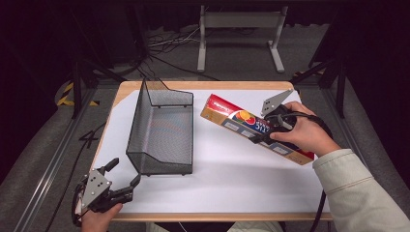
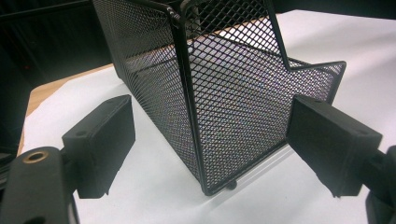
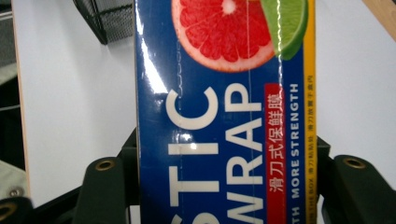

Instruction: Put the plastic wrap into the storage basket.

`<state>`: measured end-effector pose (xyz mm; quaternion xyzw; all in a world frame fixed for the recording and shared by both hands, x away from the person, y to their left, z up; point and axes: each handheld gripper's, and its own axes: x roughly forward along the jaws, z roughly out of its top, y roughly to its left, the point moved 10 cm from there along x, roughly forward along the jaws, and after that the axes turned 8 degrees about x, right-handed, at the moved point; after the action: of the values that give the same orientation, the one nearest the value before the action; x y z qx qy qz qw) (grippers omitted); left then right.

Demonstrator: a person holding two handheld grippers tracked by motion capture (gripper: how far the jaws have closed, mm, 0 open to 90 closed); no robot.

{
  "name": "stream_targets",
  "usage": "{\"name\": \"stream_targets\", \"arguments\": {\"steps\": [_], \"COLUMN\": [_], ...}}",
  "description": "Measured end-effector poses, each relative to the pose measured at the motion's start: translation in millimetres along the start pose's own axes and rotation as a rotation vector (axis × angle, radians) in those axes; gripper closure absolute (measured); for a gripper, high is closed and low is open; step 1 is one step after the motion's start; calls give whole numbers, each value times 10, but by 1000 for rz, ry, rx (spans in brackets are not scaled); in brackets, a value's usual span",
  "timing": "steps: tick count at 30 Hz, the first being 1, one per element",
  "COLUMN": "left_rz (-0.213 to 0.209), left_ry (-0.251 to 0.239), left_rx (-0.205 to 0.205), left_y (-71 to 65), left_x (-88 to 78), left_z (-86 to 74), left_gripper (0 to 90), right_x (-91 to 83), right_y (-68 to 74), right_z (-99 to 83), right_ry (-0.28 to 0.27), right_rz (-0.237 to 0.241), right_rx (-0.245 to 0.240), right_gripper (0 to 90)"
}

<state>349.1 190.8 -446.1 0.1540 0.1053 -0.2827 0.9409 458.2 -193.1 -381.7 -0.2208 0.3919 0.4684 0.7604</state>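
High view: at right of centre, the right gripper (image 1: 265, 131) pinches a long plastic-wrap box (image 1: 231, 118) across its width, the box slanting over the white table (image 1: 232, 179), angled toward the mesh basket (image 1: 162, 130), probably its destination. Lower left, the left gripper (image 1: 124, 176) waits, jaws spread and empty

Left gripper view: the basket's near corner (image 2: 196, 140) stands between the parted jaws, untouched

Right gripper view: jaws clamp both long edges of the box (image 3: 219, 116), steadying it

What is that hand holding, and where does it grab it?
The right gripper clamps the plastic wrap box across its long sides, around its middle. The left gripper is open and holds nothing.
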Motion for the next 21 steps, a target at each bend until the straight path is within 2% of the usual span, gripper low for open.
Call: {"name": "stream_targets", "arguments": {"steps": [2,3,10,18,21], "left_rz": [1,1,-2,1,0], "left_ry": [0,0,-2,-3,-4], "left_rx": [-1,-3,4,3,5], "left_y": [0,-3,-9,-2,1], "left_x": [1,4,8,1,-3], "left_z": [0,0,6,6,6], "left_gripper": [165,165,165,165,165], "right_x": [-18,-32,-76,-60,-7], "right_y": [9,3,-26,20,66], "right_z": [46,88,263,514,611], "right_ry": [-12,-19,-23,-40,-39], "right_rz": [-6,-23,-92,-118,-121], "right_rx": [21,44,109,156,239], "right_gripper": [407,406,407,406,406]}}
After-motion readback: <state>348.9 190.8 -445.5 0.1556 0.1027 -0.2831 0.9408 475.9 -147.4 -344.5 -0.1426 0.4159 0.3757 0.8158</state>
